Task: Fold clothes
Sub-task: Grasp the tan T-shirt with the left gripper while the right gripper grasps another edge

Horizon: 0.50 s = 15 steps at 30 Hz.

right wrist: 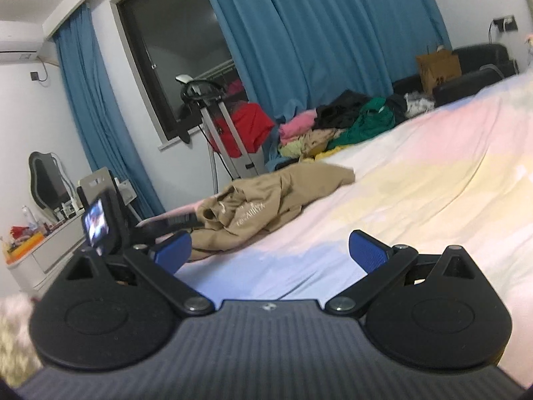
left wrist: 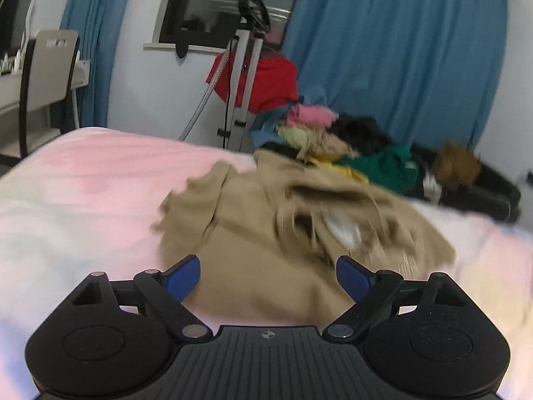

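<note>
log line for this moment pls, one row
phase: pre-grasp | left tool: open, over tan garment | right tool: open, off garment | garment: crumpled on bed

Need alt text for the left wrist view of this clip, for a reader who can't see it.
The open left gripper hovers over a crumpled tan garment lying on a pastel pink bed, holding nothing. Behind it are a pile of colourful clothes, blue curtains and a dark window; the garment's right side is motion-blurred.
</note>
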Tool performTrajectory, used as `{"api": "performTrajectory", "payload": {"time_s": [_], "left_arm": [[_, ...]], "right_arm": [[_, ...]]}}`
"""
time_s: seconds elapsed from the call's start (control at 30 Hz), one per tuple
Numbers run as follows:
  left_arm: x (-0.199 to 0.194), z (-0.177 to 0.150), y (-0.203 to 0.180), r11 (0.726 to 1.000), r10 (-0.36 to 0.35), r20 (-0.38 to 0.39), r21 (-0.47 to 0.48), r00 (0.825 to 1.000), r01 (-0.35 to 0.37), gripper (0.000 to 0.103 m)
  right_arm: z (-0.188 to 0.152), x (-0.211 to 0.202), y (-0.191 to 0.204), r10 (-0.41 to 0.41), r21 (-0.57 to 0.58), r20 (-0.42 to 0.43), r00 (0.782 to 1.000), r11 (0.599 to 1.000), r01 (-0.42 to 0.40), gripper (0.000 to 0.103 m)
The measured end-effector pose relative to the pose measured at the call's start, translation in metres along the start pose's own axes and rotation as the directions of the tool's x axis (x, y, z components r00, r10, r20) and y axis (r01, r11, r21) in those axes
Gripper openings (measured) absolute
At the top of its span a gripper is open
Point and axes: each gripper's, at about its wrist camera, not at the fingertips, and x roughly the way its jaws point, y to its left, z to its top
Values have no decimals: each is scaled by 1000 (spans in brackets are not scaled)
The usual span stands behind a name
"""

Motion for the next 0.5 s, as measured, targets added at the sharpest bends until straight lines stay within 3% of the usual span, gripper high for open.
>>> {"api": "performTrajectory", "payload": {"time_s": [0.07,0.1,0.17,0.3,0.37,0.5], "left_arm": [[30,8,1,1000,-15,-30,-20,999,14,78],[42,10,1,999,-19,-38,-29,999,18,66],[56,15,1,999,-25,-27,-39,999,24,60],[58,23,-6,999,-52,35,-16,998,52,9],[43,27,-13,999,-51,69,1,996,51,5],[-26,35,-25,995,-87,192,64,978,76,4]], "right_arm": [[-7,16,-4,32,6,-2,999,999,-32,103],[-10,20,-5,55,-3,11,998,998,-55,103],[-16,28,-2,102,-39,32,994,994,-101,103],[-20,38,-1,141,-60,60,988,989,-137,103],[-20,41,-4,130,-49,74,989,991,-127,103],[-16,36,-11,102,-10,116,988,995,-101,103]]}}
